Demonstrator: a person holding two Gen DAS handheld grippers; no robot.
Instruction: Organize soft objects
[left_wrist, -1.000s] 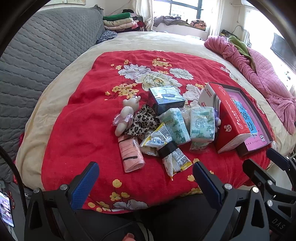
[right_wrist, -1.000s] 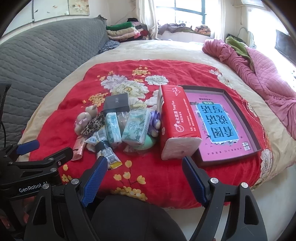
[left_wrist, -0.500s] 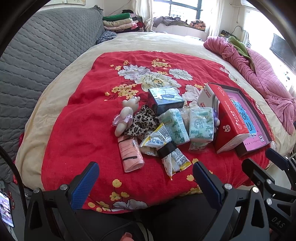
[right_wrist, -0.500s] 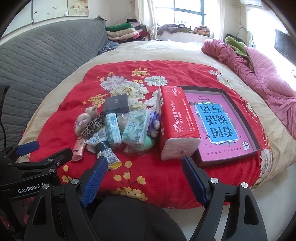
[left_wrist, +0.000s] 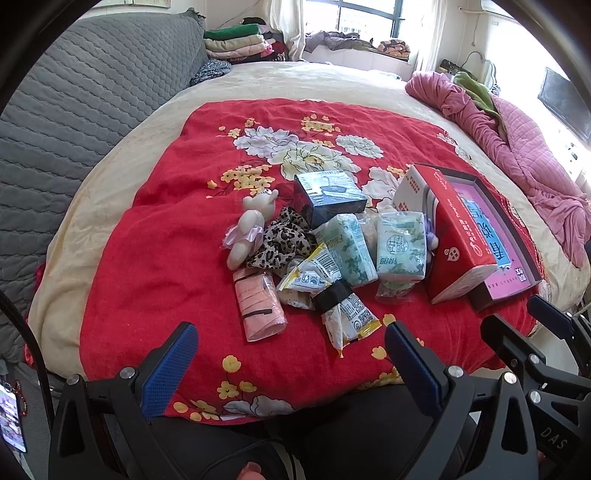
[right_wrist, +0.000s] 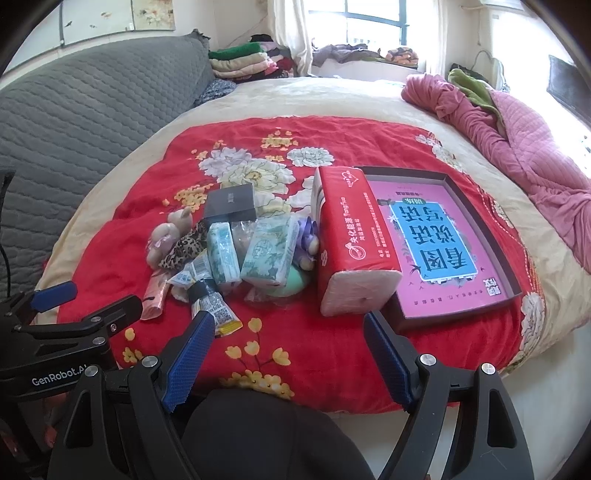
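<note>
Two green tissue packs (left_wrist: 345, 254) (left_wrist: 400, 247); one plush bear (left_wrist: 249, 229); one tray (right_wrist: 511, 284)

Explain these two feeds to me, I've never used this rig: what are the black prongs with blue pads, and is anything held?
Each picture comes from a camera on a hand-held gripper, looking along its two fingers. The prongs are those fingers. The left gripper and right gripper are both open and empty, hovering at the near edge of a red blanket. On it lie a pile of soft things: a plush bear, tissue packs, a pink pouch, a red tissue brick, and beside it a tray.
</note>
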